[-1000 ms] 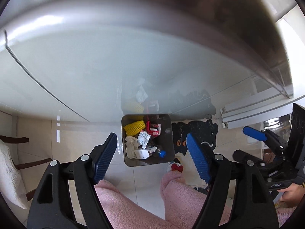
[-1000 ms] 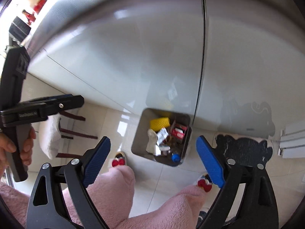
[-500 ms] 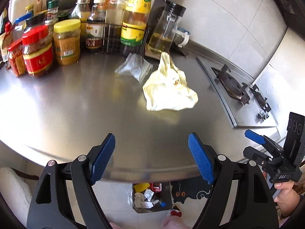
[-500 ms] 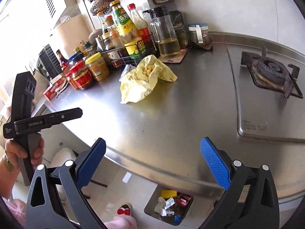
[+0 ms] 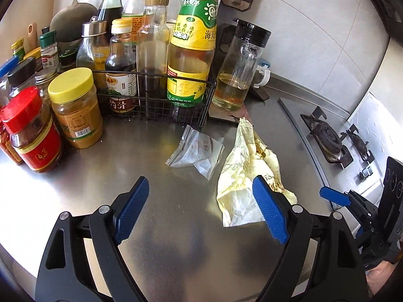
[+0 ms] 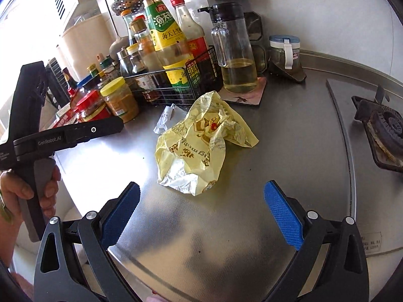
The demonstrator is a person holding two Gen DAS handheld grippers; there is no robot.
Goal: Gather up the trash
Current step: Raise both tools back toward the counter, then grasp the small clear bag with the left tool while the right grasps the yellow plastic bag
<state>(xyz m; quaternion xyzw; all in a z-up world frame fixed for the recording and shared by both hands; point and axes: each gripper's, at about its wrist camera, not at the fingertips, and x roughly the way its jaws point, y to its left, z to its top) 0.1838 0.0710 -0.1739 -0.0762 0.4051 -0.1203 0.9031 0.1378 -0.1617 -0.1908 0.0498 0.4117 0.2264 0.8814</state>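
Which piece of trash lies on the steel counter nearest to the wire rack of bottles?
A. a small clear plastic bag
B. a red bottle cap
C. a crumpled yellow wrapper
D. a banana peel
A: the small clear plastic bag lies just in front of the wire rack, while the yellow wrapper lies farther out, nearer the stove.

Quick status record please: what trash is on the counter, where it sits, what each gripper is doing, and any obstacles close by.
surface: steel counter
trash 1: crumpled yellow wrapper, lying loose in front of the oil jug
trash 2: clear plastic packet, between the wrapper and the wire rack
left gripper: jaws opening, nothing between them, above the counter short of the packet
right gripper: open, empty, short of the wrapper
obstacles: yellow-lid jar, red-lid jar, gas burner to the right
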